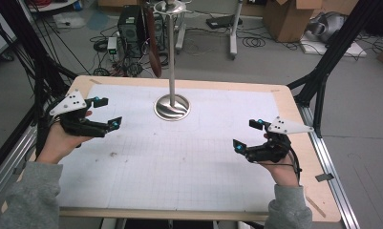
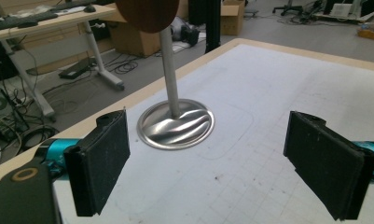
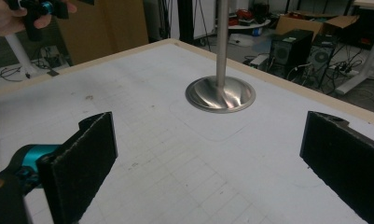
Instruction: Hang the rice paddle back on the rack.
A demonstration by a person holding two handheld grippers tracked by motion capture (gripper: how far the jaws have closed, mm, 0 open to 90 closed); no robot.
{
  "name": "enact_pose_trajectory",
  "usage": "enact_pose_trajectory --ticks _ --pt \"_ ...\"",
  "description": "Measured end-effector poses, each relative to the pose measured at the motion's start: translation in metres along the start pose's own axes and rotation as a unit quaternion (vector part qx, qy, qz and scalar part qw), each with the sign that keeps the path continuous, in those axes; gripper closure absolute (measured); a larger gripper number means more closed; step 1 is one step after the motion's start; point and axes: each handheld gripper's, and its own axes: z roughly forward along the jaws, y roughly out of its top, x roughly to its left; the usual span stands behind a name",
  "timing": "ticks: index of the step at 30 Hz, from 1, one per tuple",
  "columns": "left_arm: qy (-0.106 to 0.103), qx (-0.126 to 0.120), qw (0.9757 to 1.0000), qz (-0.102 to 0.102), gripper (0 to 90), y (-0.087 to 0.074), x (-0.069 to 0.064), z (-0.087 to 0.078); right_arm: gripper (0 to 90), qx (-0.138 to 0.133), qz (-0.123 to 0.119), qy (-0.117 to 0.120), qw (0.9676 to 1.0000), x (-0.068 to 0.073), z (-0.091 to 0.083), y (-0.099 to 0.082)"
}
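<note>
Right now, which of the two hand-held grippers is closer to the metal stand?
The left gripper. It sits farther up the table, nearly level with the metal stand and its round base, while the right gripper hangs lower, toward the person's edge. Both have open, empty jaws.

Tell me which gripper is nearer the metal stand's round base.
Left. The left gripper hovers open just left of the stand's base; the right gripper hangs open farther off, to its right and closer to the person.

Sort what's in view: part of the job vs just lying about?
In play:
- metal stand, round base on the gridded mat
- brown wooden piece hanging from its top
- left hand-held gripper, open
- right hand-held gripper, open

Lying about:
- computer tower
- cardboard boxes
- floor cables
</note>
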Motion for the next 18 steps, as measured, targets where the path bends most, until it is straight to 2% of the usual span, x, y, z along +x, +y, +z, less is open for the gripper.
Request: enact_pose_trajectory --ticks 5,8,12,18 --pt "0.001 -0.002 1.0000 -0.008 14.7 -0.011 0.000 -0.004 2.5 -0.001 0.005 -0.002 1.0000 -0.001 0.001 0.000" --pt "0.010 -0.007 0.9999 -0.010 14.2 -0.016 -0.001 -0.006 2.5 -0.002 0.004 -0.002 1.0000 -0.001 0.001 0.000" --pt "0.020 0.001 0.9998 -0.004 13.8 -0.024 -0.004 -0.006 2.4 -0.002 0.005 -0.004 1.0000 -0.001 0.001 0.000" --pt "0.015 0.008 0.9998 -0.007 13.5 -0.036 -0.005 -0.005 2.5 0.000 0.004 -0.006 1.0000 -0.001 0.001 0.000"
